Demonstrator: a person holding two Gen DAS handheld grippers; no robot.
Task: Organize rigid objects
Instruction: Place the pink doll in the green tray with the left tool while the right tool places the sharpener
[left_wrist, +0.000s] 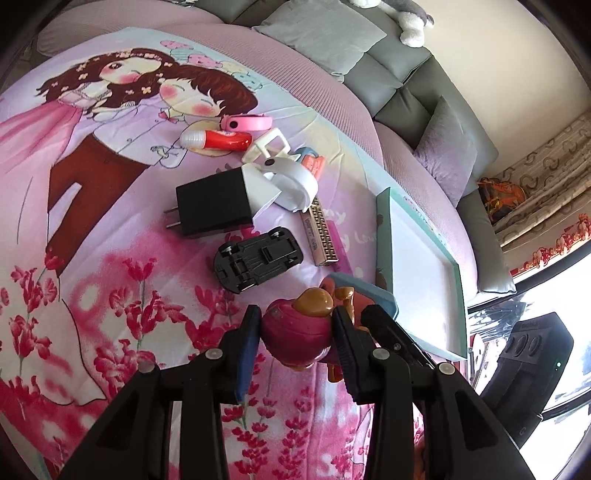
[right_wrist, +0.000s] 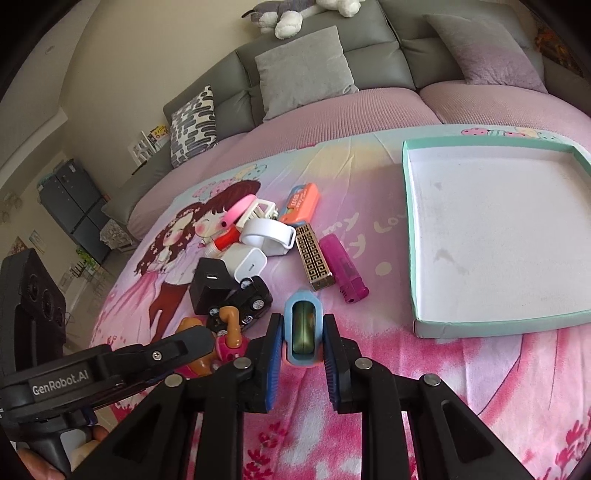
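My left gripper (left_wrist: 295, 325) is shut on a red and tan toy figure (left_wrist: 295, 332), held just above the bedspread; the figure also shows in the right wrist view (right_wrist: 229, 332) beside the left gripper's body (right_wrist: 110, 365). My right gripper (right_wrist: 301, 332) is shut on a blue oval case with a green inside (right_wrist: 301, 328); its blue edge shows in the left wrist view (left_wrist: 373, 291). The empty teal-rimmed white tray (right_wrist: 495, 236) lies to the right; it also shows in the left wrist view (left_wrist: 417, 273).
A pile on the bedspread: black charger (left_wrist: 214, 206), white charger (right_wrist: 246, 264), black toy car (left_wrist: 258, 258), patterned harmonica (right_wrist: 314, 260), purple lighter (right_wrist: 343, 269), orange box (right_wrist: 301, 203), white strap (right_wrist: 266, 232), red pen (left_wrist: 218, 140), pink band (left_wrist: 245, 122). Sofa cushions (right_wrist: 306, 70) behind.
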